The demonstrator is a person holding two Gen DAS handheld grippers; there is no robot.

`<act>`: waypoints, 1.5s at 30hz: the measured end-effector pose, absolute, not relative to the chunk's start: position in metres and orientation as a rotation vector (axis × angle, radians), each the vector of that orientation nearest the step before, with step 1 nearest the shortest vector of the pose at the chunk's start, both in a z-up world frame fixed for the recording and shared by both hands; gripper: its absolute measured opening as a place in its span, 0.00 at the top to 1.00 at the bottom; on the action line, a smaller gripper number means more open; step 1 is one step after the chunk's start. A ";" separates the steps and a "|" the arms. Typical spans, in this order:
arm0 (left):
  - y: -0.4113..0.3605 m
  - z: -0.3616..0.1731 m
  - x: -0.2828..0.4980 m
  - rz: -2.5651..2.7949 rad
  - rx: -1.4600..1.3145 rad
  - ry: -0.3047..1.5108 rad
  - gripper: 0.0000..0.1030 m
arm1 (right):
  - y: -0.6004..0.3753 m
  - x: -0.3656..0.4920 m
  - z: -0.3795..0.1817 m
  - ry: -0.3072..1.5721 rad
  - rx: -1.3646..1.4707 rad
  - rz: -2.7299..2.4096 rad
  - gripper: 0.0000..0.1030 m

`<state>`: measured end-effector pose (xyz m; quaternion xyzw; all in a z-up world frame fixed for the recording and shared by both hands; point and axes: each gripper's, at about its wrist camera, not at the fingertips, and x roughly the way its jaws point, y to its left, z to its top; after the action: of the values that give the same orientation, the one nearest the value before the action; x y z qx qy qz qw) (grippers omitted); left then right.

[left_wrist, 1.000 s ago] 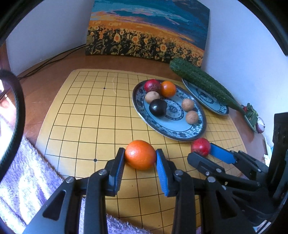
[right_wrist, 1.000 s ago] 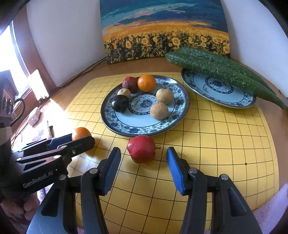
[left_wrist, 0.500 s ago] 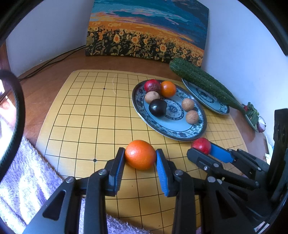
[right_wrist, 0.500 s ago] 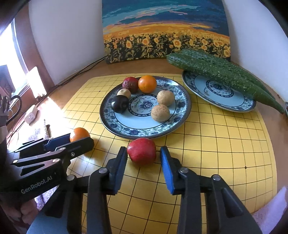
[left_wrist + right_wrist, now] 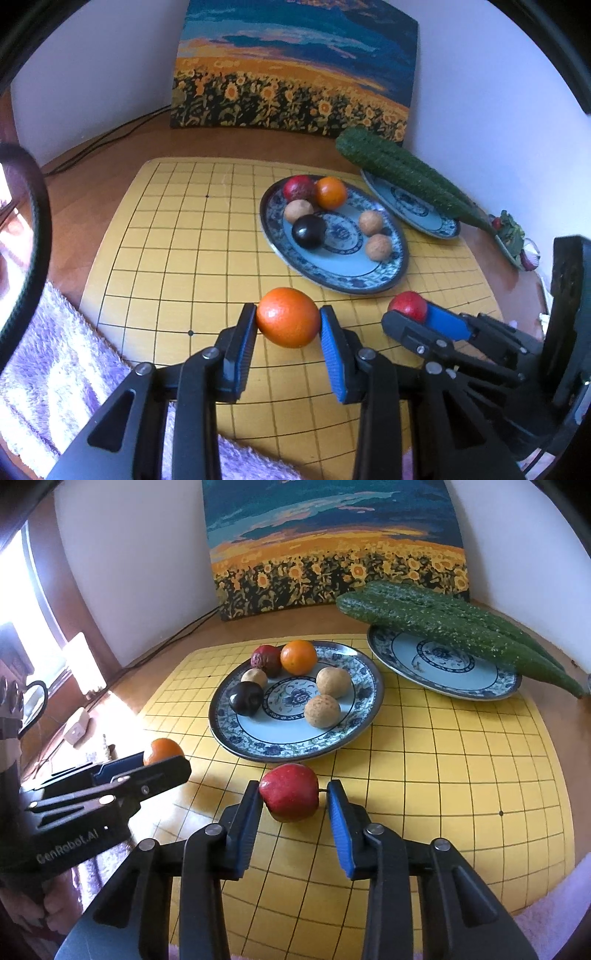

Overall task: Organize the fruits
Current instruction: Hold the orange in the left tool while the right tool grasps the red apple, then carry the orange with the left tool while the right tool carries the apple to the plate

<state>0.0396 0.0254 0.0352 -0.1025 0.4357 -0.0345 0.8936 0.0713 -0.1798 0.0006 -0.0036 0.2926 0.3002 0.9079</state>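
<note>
- My left claw [image 5: 288,328] has both blue pads pressed against the sides of an orange [image 5: 288,317], so it's clamped on it, right over the yellow grid board [image 5: 166,258] near its front edge.
- My right claw [image 5: 295,805] is around a red apple [image 5: 289,792]. The left pad touches it; on the right there's a sliver of gap with just the stem reaching the pad, so honestly I can't tell if it's properly gripped.
- Can't tell if either fruit is lifted or resting on the board.
- Both fruits sit just in front of the big blue-patterned plate [image 5: 351,734], apple closer to its rim.
- That plate holds a smaller orange [image 5: 298,657], a wrinkly dark red fruit [image 5: 266,659], a shiny black one [image 5: 246,698] and three tan round ones [image 5: 322,710].
- Behind and to the right is a second plate [image 5: 461,679] with two bumpy green gourds [image 5: 443,622] lying across it, tips hanging over the rim.
- A sunflower painting [image 5: 332,539] leans on the wall at the back.
- A purple fuzzy towel [image 5: 55,369] lies at the board's near left corner.
</note>
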 end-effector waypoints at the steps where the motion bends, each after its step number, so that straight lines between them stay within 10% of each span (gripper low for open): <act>1: 0.024 0.037 0.039 -0.077 -0.213 0.901 0.66 | -0.182 0.071 0.001 0.605 0.003 0.625 0.64; 45: -0.010 0.027 0.102 -0.094 -0.166 0.937 0.66 | -0.189 0.135 0.034 0.542 -0.061 0.598 0.64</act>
<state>0.1016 -0.0098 0.0269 -0.0798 0.4510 -0.0452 0.8878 0.1346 -0.1890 0.0342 -0.0298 0.2635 0.2911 0.9192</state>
